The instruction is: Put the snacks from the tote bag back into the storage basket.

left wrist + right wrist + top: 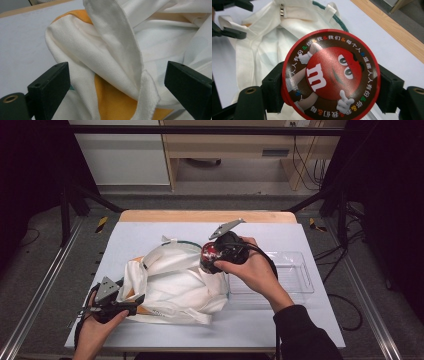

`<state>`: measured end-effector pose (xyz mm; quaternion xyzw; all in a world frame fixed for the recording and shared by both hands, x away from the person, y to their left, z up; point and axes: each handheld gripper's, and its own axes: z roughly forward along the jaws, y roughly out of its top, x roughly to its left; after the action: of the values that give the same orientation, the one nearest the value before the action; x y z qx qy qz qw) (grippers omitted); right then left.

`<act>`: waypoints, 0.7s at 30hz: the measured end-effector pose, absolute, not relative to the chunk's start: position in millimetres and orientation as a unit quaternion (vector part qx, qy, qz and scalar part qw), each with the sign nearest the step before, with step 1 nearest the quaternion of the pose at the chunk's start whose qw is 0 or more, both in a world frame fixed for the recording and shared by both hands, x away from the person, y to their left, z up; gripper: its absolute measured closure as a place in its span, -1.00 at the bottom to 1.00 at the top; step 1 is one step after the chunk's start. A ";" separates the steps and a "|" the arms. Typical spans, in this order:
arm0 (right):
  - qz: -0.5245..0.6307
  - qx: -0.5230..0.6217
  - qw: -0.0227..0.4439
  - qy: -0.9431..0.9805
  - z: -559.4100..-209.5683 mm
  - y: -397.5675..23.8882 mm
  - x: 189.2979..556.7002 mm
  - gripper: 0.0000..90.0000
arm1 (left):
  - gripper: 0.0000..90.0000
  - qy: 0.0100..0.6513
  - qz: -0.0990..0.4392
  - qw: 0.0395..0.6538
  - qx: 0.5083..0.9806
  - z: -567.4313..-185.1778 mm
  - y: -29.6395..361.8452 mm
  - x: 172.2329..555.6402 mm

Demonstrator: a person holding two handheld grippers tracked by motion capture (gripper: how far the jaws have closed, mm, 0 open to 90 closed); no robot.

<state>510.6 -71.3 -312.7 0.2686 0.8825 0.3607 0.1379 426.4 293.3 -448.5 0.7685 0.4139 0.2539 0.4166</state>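
Round red-rimmed M&M candy tin [329, 75] clamped in my R gripper [209, 258] over white cloth bag w/ orange panel [170, 285]; L gripper [131, 301] jaws open astride bag's edge.

Round red M&M tin [329, 75], held above crumpled white bag [170, 280]

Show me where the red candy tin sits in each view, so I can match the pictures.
High view: the red candy tin is centre frame, in the right gripper, over the bag's right edge.
Left gripper view: not in it.
Right gripper view: tin is centre, lid facing the camera, clamped between both jaws.
Shared landmark: white cloth bag.
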 end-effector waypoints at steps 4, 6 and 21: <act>0.363 0.267 0.143 0.881 -307.2 -76.0 510.6 -0.42 | -0.87 0.415 0.255 0.415 0.769 -449.0 293.0 426.6; 0.362 0.268 0.145 0.881 -303.9 -78.7 510.5 -0.42 | -0.87 0.416 0.255 0.415 0.768 -449.1 293.2 426.6; 0.348 0.272 0.151 0.884 -289.5 -109.2 518.0 -0.42 | -0.87 0.424 0.257 0.408 0.766 -451.9 295.5 429.5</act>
<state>518.0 -109.2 -289.5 0.2720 0.8842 0.3483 0.1511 429.5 295.5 -451.9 0.7664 0.4238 0.2575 0.4082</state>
